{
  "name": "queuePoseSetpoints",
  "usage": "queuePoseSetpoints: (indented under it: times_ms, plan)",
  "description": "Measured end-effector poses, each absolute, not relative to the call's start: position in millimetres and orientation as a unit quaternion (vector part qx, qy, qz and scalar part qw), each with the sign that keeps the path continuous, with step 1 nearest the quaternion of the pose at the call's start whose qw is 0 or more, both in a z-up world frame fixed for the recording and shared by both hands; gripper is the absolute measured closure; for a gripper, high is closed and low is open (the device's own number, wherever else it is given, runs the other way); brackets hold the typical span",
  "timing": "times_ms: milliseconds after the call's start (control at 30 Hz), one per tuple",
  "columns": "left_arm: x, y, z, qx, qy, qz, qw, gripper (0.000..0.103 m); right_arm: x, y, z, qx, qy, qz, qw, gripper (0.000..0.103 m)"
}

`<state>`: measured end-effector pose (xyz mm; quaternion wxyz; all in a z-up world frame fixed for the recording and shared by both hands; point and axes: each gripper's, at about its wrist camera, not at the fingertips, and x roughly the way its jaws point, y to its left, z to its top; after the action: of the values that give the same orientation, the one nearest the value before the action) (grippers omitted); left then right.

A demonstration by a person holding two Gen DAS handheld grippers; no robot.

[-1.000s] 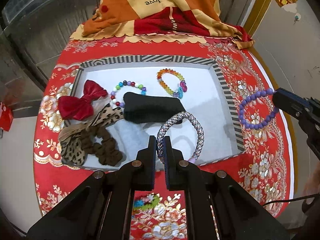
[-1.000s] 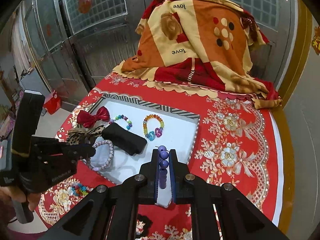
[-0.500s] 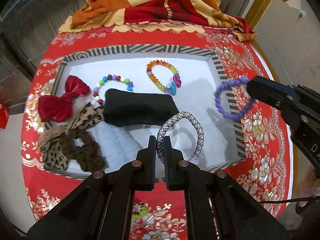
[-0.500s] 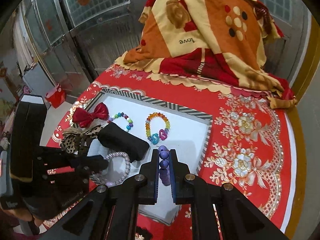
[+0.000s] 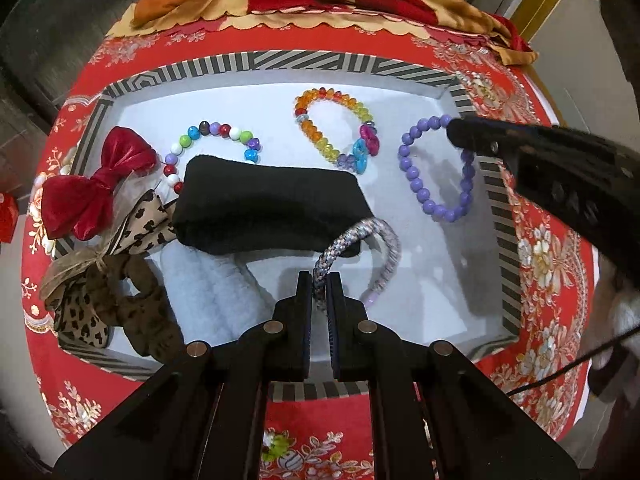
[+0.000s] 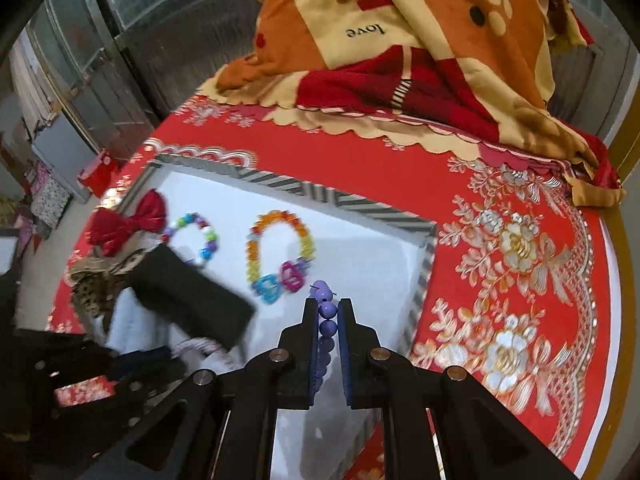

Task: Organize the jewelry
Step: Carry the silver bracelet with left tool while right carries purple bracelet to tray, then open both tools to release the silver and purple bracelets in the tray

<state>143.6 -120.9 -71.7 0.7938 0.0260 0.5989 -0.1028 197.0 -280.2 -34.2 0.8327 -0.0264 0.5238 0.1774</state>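
The right gripper [image 6: 324, 312], clamped on a purple bead bracelet [image 5: 436, 168], has carried it over the striped tray [image 5: 508, 248]; the left gripper [image 5: 319, 292] keeps pinching a braided bangle [image 5: 360, 248] just ahead, both near release.

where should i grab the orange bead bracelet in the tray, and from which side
Take the orange bead bracelet on its far arc of plain orange beads, coming straight down from above with one finger inside the loop. It lies flat and open on the white tray floor; the pink and blue charms bunch at its near right end.
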Motion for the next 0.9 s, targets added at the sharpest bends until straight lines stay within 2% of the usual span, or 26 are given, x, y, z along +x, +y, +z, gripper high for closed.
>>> queuePoseSetpoints:
  times_ms: [433,567,733,800,833,900]
  plan:
    - [155.1,-125.1,-82.0,0.026,0.609,-0.093,0.787,0.097,239.4,-274.0,-73.7,-0.054,0.540,0.150,0.826,0.094]
    - [154.6,-128.2,-81.2,0.027,0.609,-0.094,0.787,0.094,239.3,-277.3,-74.2,-0.051,0.538,0.148,0.828,0.094]
    - [151.6,-125.6,-75.1,0.000,0.607,-0.100,0.788,0.067,232.8,-284.1,-64.8,-0.035,0.532,0.153,0.832,0.093]
    - [149.9,-124.9,-70.6,-0.002,0.602,-0.096,0.793,0.064,228.6,-286.2,-59.8,-0.024,0.528,0.156,0.835,0.086]
    - [149.0,-124.7,-68.7,-0.003,0.601,-0.096,0.793,0.064,225.6,-288.2,-56.5,-0.017,0.526,0.157,0.836,0.077]
    - [147.2,-124.1,-65.8,-0.005,0.602,-0.098,0.792,0.063,218.1,-291.1,-49.9,-0.006,0.521,0.159,0.838,0.072]
